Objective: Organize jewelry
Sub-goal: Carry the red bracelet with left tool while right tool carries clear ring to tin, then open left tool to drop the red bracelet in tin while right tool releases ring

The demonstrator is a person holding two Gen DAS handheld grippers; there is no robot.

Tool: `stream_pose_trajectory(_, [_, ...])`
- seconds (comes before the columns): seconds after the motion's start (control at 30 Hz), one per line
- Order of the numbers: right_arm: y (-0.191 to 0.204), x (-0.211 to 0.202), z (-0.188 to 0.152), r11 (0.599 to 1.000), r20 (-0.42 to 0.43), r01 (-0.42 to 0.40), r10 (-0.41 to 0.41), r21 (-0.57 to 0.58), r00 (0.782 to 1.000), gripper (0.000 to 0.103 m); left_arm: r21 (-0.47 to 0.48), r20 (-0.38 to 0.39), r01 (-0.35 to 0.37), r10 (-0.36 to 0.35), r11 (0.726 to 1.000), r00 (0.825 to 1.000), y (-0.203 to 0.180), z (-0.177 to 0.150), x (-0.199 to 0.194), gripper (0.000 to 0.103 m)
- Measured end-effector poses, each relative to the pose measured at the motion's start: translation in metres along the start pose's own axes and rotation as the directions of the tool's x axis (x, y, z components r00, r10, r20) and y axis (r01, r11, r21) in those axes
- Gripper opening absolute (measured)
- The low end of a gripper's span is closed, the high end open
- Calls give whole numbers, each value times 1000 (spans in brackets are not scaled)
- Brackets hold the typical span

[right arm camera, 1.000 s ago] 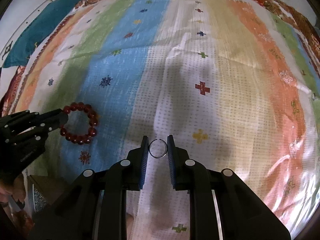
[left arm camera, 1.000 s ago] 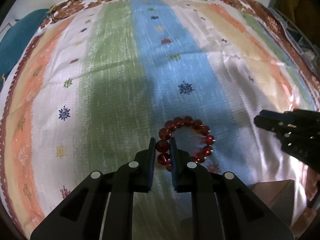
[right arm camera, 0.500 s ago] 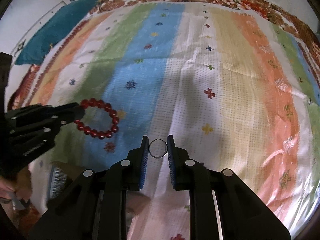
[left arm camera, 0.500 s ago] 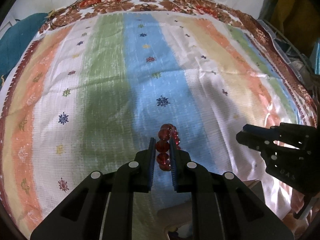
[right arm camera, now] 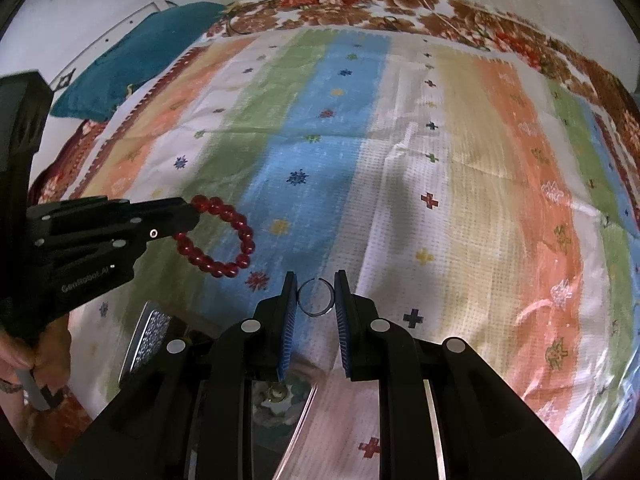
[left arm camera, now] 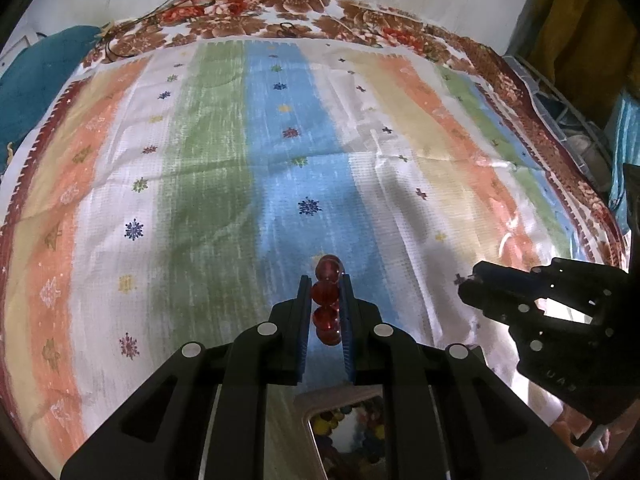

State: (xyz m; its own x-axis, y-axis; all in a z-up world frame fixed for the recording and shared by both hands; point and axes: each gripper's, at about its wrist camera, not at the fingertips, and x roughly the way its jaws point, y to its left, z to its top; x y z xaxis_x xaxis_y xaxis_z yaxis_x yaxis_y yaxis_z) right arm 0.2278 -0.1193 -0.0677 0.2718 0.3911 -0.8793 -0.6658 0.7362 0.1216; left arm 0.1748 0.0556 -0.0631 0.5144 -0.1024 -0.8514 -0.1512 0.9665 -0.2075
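A red bead bracelet [left arm camera: 327, 300] hangs edge-on between the blue pads of my left gripper [left arm camera: 327, 280], which is shut on it above the striped cloth [left arm camera: 200, 184]. From the right wrist view the same bracelet [right arm camera: 224, 236] dangles as a loop from the left gripper [right arm camera: 188, 212]. My right gripper [right arm camera: 316, 280] is shut on a thin silver ring [right arm camera: 315, 298], held upright between its pads. In the left wrist view the right gripper [left arm camera: 468, 286] is at the right, its fingertips seen from the side.
A jewelry box with small colourful pieces [left arm camera: 352, 432] lies open below the left gripper. A patterned lid [right arm camera: 150, 336] and a clear compartment [right arm camera: 280, 400] show under the right gripper. A teal pillow [right arm camera: 136, 60] lies at the far left, a hand [right arm camera: 24, 360] at the lower left.
Both grippers rose off the cloth with their pieces. The bracelet left the cloth and now hangs from the left gripper. The jewelry box came into view below.
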Motion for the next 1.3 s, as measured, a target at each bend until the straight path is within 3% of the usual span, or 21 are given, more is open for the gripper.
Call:
stream_pose_trajectory(0.5, [6,-23,-14,999,38,35,-36,28,999,20,-31,64,14,-12,999,998,-1,-17,-42,13])
stream_pose_trajectory(1.3, [17,-52,-37,999,81,-27,24,36,996,20,0,127,32,-32,999,991,-28,-49,-86,13])
